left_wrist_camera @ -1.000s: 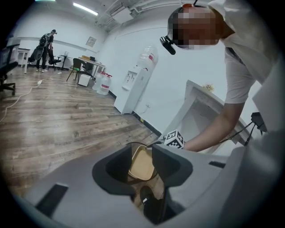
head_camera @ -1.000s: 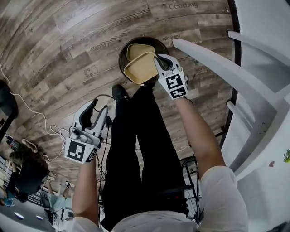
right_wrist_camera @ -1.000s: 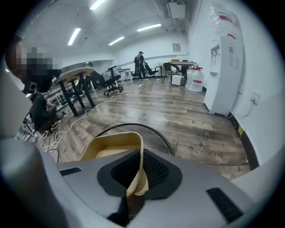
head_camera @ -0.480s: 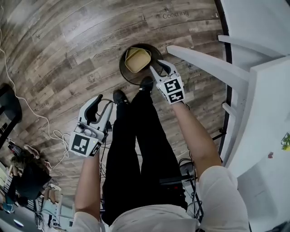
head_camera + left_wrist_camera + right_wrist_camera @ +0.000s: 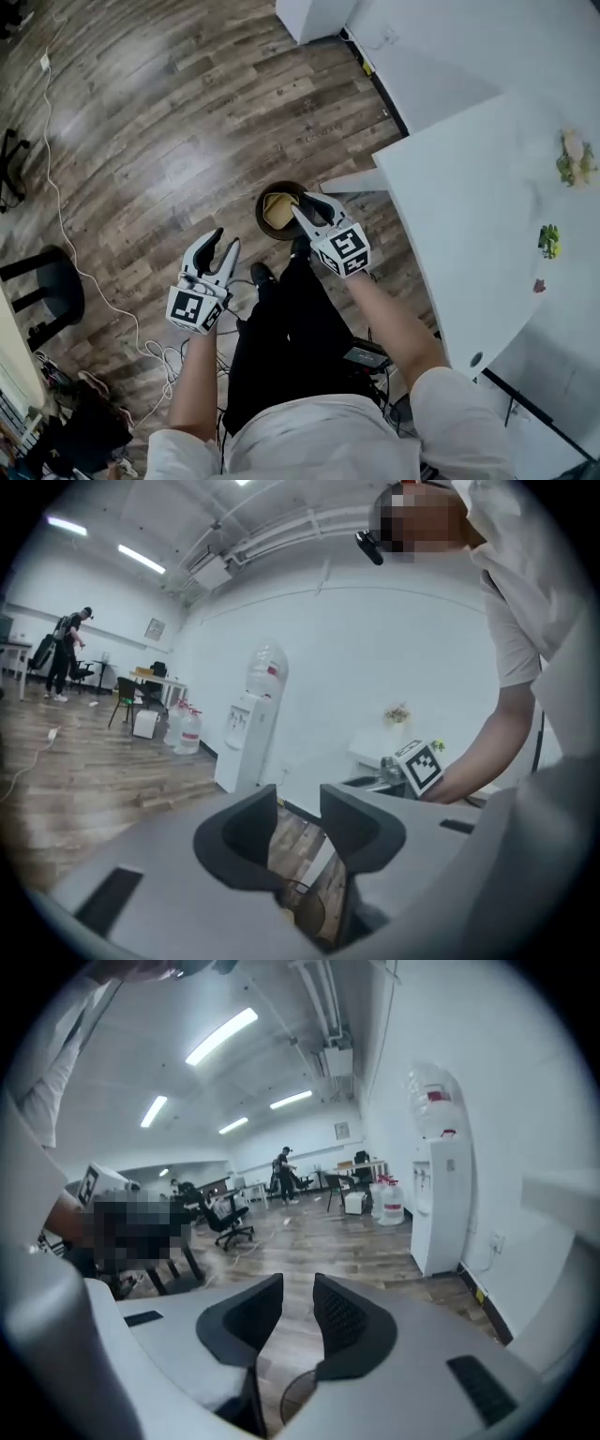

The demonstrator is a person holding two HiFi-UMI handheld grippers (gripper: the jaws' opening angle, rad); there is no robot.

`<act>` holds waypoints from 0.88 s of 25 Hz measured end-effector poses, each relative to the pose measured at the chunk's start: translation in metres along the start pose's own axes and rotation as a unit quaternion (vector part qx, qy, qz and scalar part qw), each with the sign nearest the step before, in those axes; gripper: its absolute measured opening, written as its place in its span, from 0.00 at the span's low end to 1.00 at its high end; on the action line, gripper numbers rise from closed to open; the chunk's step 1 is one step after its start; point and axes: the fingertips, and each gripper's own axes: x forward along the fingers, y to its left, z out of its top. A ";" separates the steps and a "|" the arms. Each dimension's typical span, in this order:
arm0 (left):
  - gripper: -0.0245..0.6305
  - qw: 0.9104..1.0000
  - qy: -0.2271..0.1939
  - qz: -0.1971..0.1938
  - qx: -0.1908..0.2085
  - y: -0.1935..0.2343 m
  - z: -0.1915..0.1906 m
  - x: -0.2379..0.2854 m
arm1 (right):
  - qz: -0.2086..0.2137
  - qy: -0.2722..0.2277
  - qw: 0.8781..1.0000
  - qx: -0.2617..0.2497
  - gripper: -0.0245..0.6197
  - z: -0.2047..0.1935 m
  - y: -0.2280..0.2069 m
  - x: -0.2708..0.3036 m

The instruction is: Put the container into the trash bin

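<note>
The tan container (image 5: 277,210) lies inside the dark round trash bin (image 5: 262,223) on the wood floor, by the person's feet. My right gripper (image 5: 308,204) hangs high above the bin's right edge; its jaws are closing and nothing is between them. In the right gripper view the gripper (image 5: 298,1290) points out over the floor, with the bin's rim (image 5: 292,1397) low between the fingers. My left gripper (image 5: 226,242) stands open and empty to the left of the bin. Under its jaws, the left gripper (image 5: 298,801) view shows the bin (image 5: 306,909).
A white table (image 5: 469,187) fills the right side, with small green items (image 5: 548,240) on it. A black stool (image 5: 52,291) and a white cable (image 5: 58,202) lie to the left. A water dispenser (image 5: 258,714) stands by the far wall.
The right gripper let go of the container, which dropped into the bin. Both grippers then rose well away from the floor, and the bin looks much smaller now.
</note>
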 end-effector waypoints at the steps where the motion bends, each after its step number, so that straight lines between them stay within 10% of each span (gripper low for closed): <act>1: 0.26 1.000 -0.007 -0.003 0.010 -0.005 0.020 -0.006 | 0.006 -0.017 1.000 0.002 0.23 0.027 0.011 -0.015; 13: 0.26 0.986 -0.130 -0.013 0.102 -0.065 0.255 -0.093 | -0.085 -0.262 0.957 -0.095 0.19 0.310 0.075 -0.245; 22: 0.26 0.965 -0.199 -0.043 0.163 -0.120 0.354 -0.165 | -0.196 -0.370 0.896 -0.147 0.19 0.376 0.105 -0.432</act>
